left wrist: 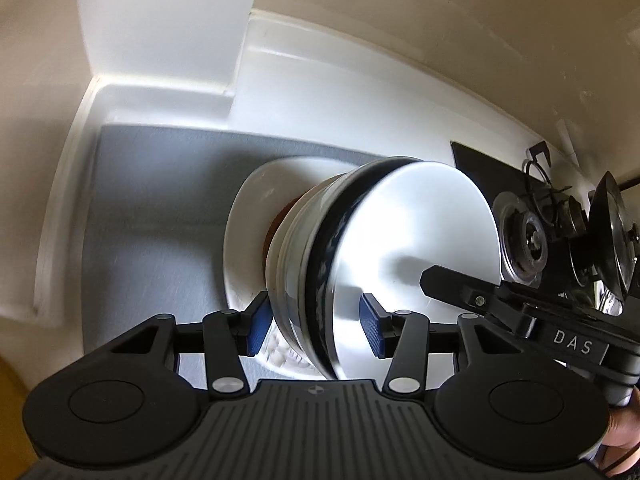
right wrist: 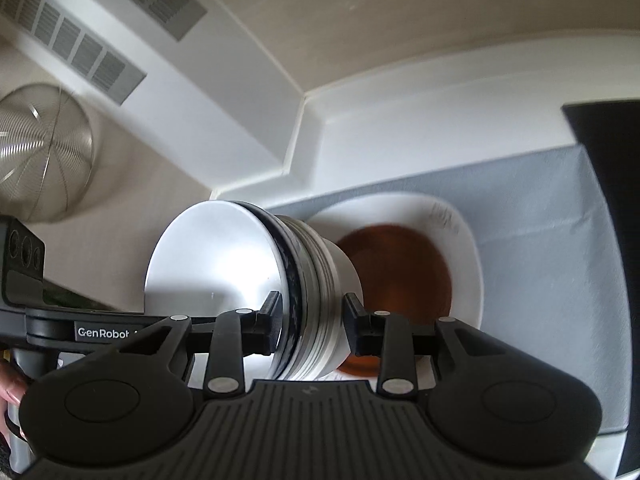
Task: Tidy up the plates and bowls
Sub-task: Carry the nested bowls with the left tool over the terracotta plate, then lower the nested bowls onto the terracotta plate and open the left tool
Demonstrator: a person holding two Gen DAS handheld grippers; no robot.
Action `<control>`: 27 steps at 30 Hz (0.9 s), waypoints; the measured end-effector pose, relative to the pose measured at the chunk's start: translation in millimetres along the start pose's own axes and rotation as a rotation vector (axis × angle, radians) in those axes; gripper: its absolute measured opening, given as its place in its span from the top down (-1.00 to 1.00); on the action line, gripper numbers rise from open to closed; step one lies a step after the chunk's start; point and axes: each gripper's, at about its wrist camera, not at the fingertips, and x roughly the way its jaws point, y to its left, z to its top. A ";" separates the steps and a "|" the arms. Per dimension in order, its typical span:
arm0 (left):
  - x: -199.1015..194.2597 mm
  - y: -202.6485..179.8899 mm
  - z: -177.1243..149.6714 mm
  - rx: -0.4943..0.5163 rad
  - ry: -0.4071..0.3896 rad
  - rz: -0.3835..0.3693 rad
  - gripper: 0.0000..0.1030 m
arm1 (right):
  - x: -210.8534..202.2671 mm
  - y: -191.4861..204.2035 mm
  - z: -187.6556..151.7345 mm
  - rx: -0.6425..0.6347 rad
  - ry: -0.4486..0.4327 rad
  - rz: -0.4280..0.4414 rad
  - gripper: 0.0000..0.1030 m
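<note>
A stack of nested bowls (left wrist: 320, 280), white with a dark-rimmed one on top, stands on a white square plate (left wrist: 244, 216) on a grey mat (left wrist: 160, 200). A brown dish (right wrist: 400, 264) lies on that plate under the stack (right wrist: 320, 292). My left gripper (left wrist: 314, 326) is open, its blue pads either side of the stack's rims. My right gripper (right wrist: 314, 326) is open too, its fingers straddling the rims from the opposite side. The right gripper's body shows in the left wrist view (left wrist: 520, 312).
The mat lies on a white counter (left wrist: 320, 100) with a raised back edge and a corner step. A black gas hob (left wrist: 524, 240) with a pot and glass lid (left wrist: 612, 236) stands beside the mat. A wire mesh strainer (right wrist: 44, 152) and a vent grille (right wrist: 88, 36) are on the wall.
</note>
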 end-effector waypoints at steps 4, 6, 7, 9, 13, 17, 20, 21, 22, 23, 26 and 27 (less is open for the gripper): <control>10.7 -9.5 13.9 0.006 -0.012 0.008 0.01 | 5.0 -10.5 16.4 0.021 -0.010 0.009 0.28; 18.0 -10.2 18.7 -0.003 -0.007 0.006 0.00 | 9.8 -16.5 21.1 0.035 -0.011 0.015 0.28; 22.5 -9.9 20.6 -0.005 -0.005 0.006 0.00 | 12.4 -20.4 23.1 0.043 -0.014 0.017 0.28; 32.8 -11.7 24.7 -0.012 -0.001 0.011 0.00 | 19.3 -26.9 24.4 0.044 -0.017 0.016 0.28; 47.1 -7.3 25.8 -0.013 0.009 0.027 -0.01 | 35.5 -39.8 19.5 0.067 -0.008 -0.010 0.28; 63.2 -5.5 24.1 -0.019 0.028 0.034 0.00 | 48.4 -51.5 9.4 0.089 0.011 -0.026 0.28; 73.2 -4.3 19.3 -0.022 0.025 0.020 0.00 | 52.4 -54.8 1.9 0.093 0.005 -0.040 0.27; 75.8 -3.0 17.7 -0.027 0.024 0.012 0.00 | 53.3 -54.7 0.3 0.094 0.002 -0.045 0.27; 78.6 -2.2 16.1 -0.030 0.024 0.006 -0.01 | 54.1 -55.2 -1.1 0.094 0.002 -0.052 0.27; 81.2 -2.2 15.4 -0.034 0.022 0.000 -0.01 | 54.8 -56.0 -2.6 0.095 0.001 -0.058 0.27; 82.1 -5.0 9.6 -0.020 -0.010 0.003 0.01 | 56.5 -59.8 -5.7 0.104 -0.009 -0.063 0.27; 81.4 -7.0 7.3 -0.014 -0.029 0.012 0.01 | 57.3 -62.2 -6.2 0.118 -0.013 -0.059 0.27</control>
